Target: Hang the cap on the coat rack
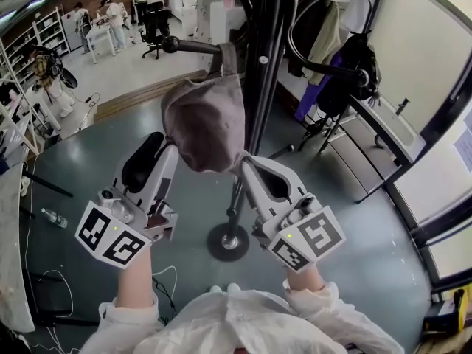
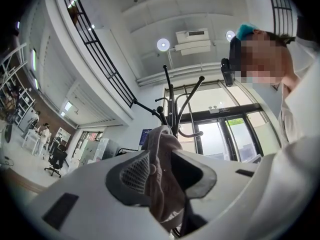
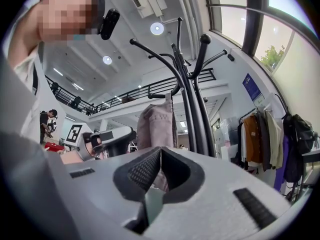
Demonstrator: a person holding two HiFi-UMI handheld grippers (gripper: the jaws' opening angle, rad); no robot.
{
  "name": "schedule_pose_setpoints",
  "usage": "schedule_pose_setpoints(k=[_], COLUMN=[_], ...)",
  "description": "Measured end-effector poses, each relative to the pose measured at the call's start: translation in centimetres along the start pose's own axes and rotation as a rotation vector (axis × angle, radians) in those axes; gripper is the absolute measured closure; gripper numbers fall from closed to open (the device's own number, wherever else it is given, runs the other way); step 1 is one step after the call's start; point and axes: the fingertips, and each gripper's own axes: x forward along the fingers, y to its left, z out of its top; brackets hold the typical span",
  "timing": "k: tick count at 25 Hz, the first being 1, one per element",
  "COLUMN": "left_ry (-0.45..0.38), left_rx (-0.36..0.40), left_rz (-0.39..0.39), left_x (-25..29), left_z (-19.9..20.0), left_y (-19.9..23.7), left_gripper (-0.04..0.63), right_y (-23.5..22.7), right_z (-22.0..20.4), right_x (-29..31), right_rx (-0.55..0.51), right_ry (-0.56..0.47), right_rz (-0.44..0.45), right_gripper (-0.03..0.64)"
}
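Note:
A faded pink-grey cap (image 1: 205, 120) hangs by its strap from a side hook (image 1: 193, 46) of the black coat rack (image 1: 262, 87). My left gripper (image 1: 166, 150) is at the cap's lower left. In the left gripper view its jaws (image 2: 161, 154) stand open with cap cloth (image 2: 162, 184) loose between them, against the left pad and clear of the right one. My right gripper (image 1: 247, 161) is at the cap's lower right edge. Its jaws (image 3: 161, 150) are shut on that thin edge, and the cap (image 3: 156, 126) rises from them beside the rack pole (image 3: 192, 99).
The rack's round base (image 1: 227, 242) stands on the grey floor between my arms. A clothes rail with coats and bags (image 1: 346, 57) is at the right by a glass wall. A bottle (image 1: 53, 217) and cables (image 1: 166, 279) lie at the left. People stand far back (image 1: 114, 21).

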Motion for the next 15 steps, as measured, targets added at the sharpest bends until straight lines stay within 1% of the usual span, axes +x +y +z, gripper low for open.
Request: schedule_pose_setpoints(k=[7, 12, 15], left_ry=[0.001, 0.020, 0.049], left_rx=[-0.050, -0.051, -0.065], left_rz=[0.051, 0.086, 0.083], left_x=[-1.7, -2.7, -3.0], left_z=[-0.7, -1.8, -2.9], left_y=[-0.1, -0.3, -1.1], left_gripper=[0.476, 0.477, 0.477], right_y=[1.1, 1.4, 1.7], right_z=[-0.7, -1.6, -2.1], right_x=[-0.7, -0.9, -1.3], right_rx=[0.027, 0.046, 0.054], right_ry=[0.020, 0.042, 0.055], right_rz=[0.015, 0.016, 0.021], right_gripper=[0.612, 0.612, 0.612])
